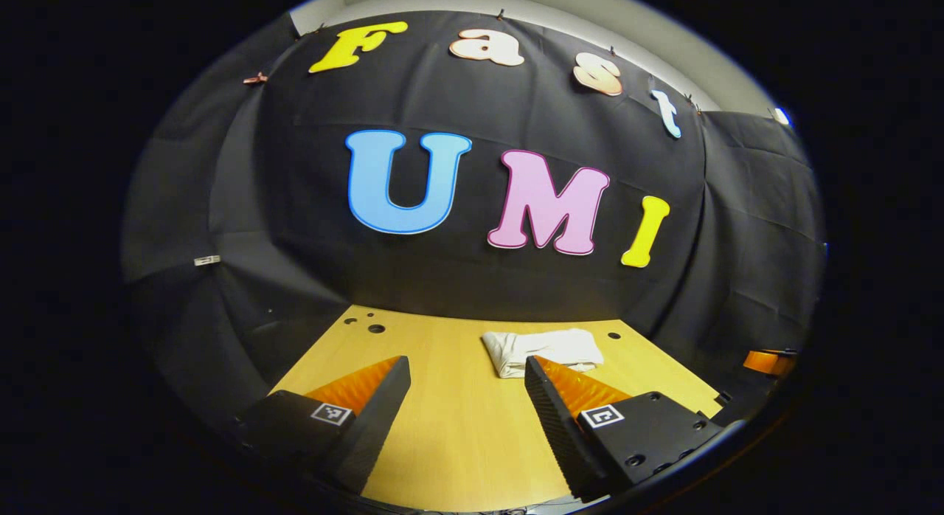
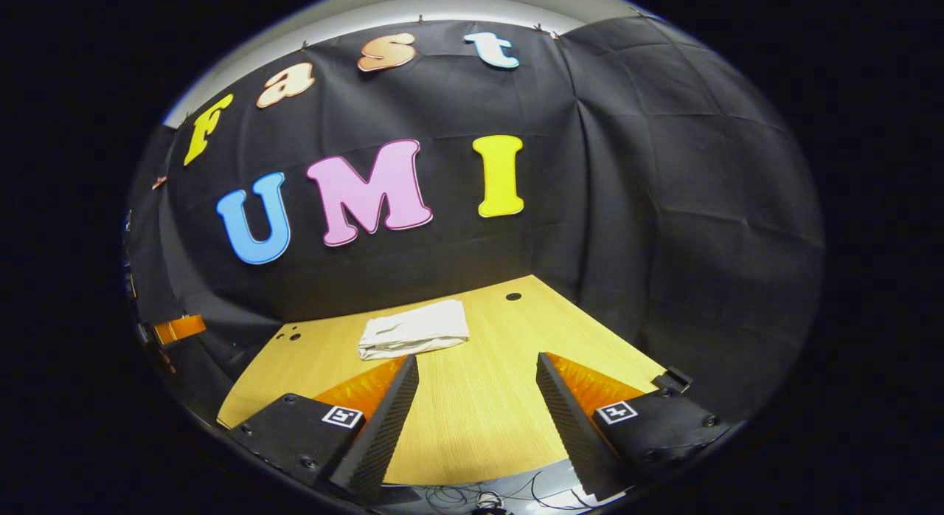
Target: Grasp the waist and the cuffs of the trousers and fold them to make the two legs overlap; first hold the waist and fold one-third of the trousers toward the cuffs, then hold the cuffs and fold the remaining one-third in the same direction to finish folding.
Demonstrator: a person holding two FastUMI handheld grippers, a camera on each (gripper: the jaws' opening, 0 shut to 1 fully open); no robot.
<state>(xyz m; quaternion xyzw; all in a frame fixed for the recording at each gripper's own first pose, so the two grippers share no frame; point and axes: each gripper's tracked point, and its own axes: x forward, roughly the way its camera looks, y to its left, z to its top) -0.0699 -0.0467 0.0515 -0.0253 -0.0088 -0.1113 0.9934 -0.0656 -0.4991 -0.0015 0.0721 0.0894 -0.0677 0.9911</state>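
Small square black-and-white marker tags [image 1: 330, 413] are seen on each gripper's finger mounts; no brand writing can be made out on them. The white trousers [image 1: 542, 350] are found folded into a compact bundle on the wooden table [image 1: 457, 426], toward its far edge near the black cloth wall [image 1: 457, 279]. The left gripper [image 1: 467, 367] and right gripper [image 2: 478, 364] are held above the near table edge, fingers spread apart, nothing gripped.

Each hand-held gripper [image 1: 466, 367] [image 2: 478, 364] carries black housings with square markers.
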